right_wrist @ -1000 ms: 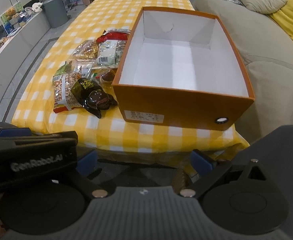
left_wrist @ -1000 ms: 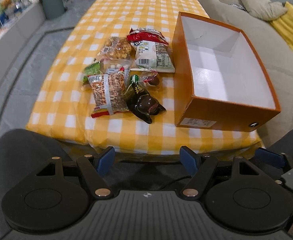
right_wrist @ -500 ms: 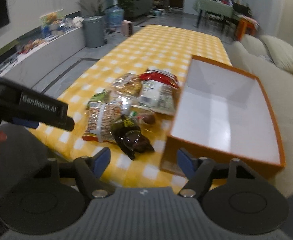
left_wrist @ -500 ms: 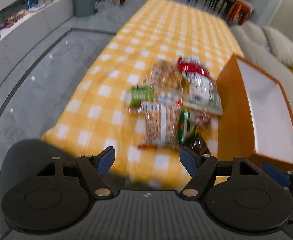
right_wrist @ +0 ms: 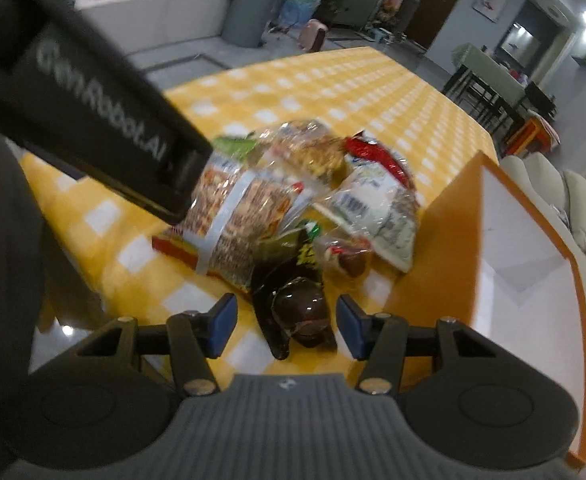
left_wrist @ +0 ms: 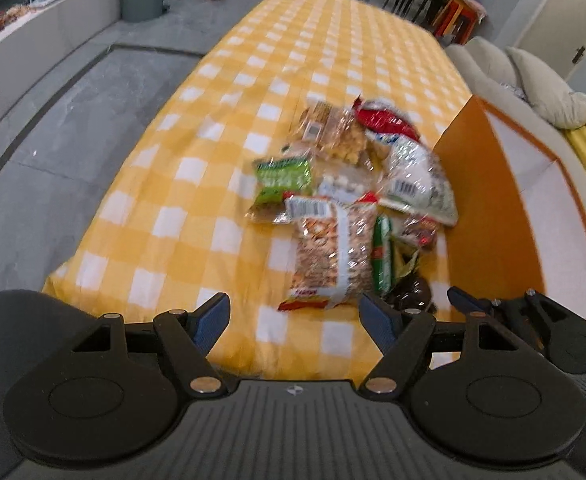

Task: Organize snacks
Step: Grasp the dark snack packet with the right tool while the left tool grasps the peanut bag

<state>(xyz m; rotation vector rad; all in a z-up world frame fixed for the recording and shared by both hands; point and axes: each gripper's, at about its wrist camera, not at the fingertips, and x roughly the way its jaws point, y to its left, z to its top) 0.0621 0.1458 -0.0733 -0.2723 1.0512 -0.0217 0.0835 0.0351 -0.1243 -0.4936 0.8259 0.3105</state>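
Both claws empty: left claw [left_wrist: 295,318] wide, right claw [right_wrist: 286,326] closing.

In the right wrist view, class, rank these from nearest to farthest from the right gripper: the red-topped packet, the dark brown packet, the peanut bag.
1. Dark brown packet, just ahead of the right gripper.
2. Peanut bag, farther back, left.
3. Red-topped packet, behind, beside the orange box.

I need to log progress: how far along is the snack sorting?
Nothing is done: the orange box looks empty. The right gripper is closing its jaws around the dark packet, not yet pressing it; the left gripper is open. The whole snack pile remains on the tablecloth.
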